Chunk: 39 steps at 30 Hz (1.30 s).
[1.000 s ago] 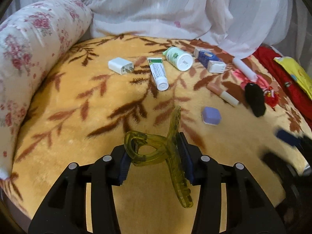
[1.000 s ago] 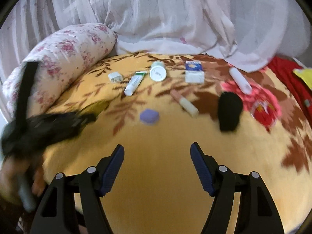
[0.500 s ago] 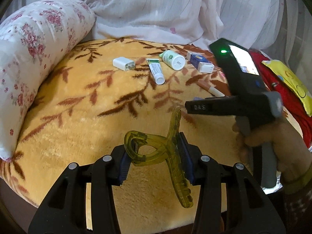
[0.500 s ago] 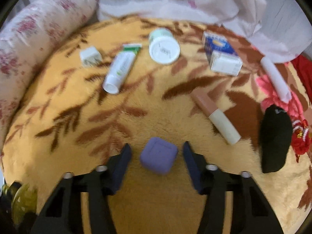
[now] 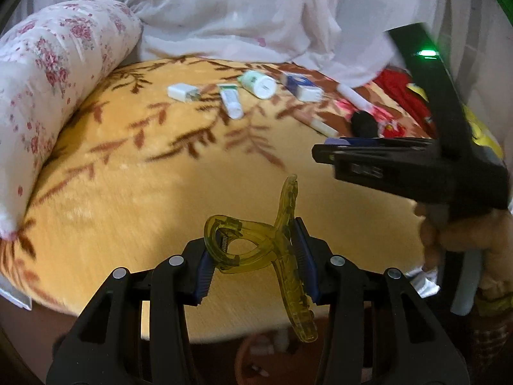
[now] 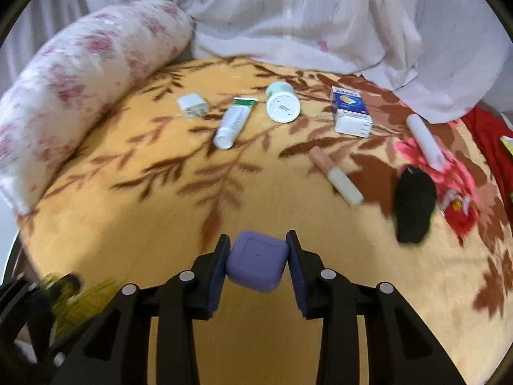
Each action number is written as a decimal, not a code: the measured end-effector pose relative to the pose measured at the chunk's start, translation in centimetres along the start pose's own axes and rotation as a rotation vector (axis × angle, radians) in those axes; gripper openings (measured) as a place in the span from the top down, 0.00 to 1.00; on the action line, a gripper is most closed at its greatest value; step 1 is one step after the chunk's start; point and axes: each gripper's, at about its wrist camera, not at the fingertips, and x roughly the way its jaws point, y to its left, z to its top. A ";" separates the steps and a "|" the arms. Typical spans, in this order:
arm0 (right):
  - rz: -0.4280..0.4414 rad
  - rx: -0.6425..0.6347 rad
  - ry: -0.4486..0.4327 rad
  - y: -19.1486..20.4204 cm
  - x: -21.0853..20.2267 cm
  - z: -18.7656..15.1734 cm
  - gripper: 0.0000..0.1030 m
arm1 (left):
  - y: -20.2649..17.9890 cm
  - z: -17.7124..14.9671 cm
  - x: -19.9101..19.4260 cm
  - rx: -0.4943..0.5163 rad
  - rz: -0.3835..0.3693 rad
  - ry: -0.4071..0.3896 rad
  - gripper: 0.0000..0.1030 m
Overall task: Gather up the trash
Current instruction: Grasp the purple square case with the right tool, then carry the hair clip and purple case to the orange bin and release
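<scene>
Both tongs are loaded: the left gripper (image 5: 253, 258) is clamped on a translucent yellow plastic hair claw clip (image 5: 272, 243), held above the near edge of the yellow leaf-patterned plush blanket (image 6: 256, 192). Right gripper (image 6: 258, 261) jaws have just been closing and now press a small lilac rounded-square case (image 6: 256, 264) between them, just above that blanket.

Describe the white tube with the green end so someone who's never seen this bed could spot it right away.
Start at the yellow leaf-patterned blanket beside the long floral bolster pillow. Along its far side runs a row of small items; the tube lies between a white charger block and a round white-lidded jar. It alone has a green crimped end.
</scene>
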 end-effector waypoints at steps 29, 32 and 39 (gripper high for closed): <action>0.118 -0.042 0.342 2.4 -3.3 -21.7 0.33 | -3.4 -13.3 -0.4 0.148 -0.086 0.402 0.31; 0.088 -0.047 0.336 1.8 -3.5 -21.7 0.33 | -3.1 -13.2 -0.7 0.146 -0.071 0.392 0.30; 0.046 -0.003 0.260 -1.1 -5.1 -20.2 0.33 | -2.1 -12.0 -1.2 0.119 -0.057 0.361 0.30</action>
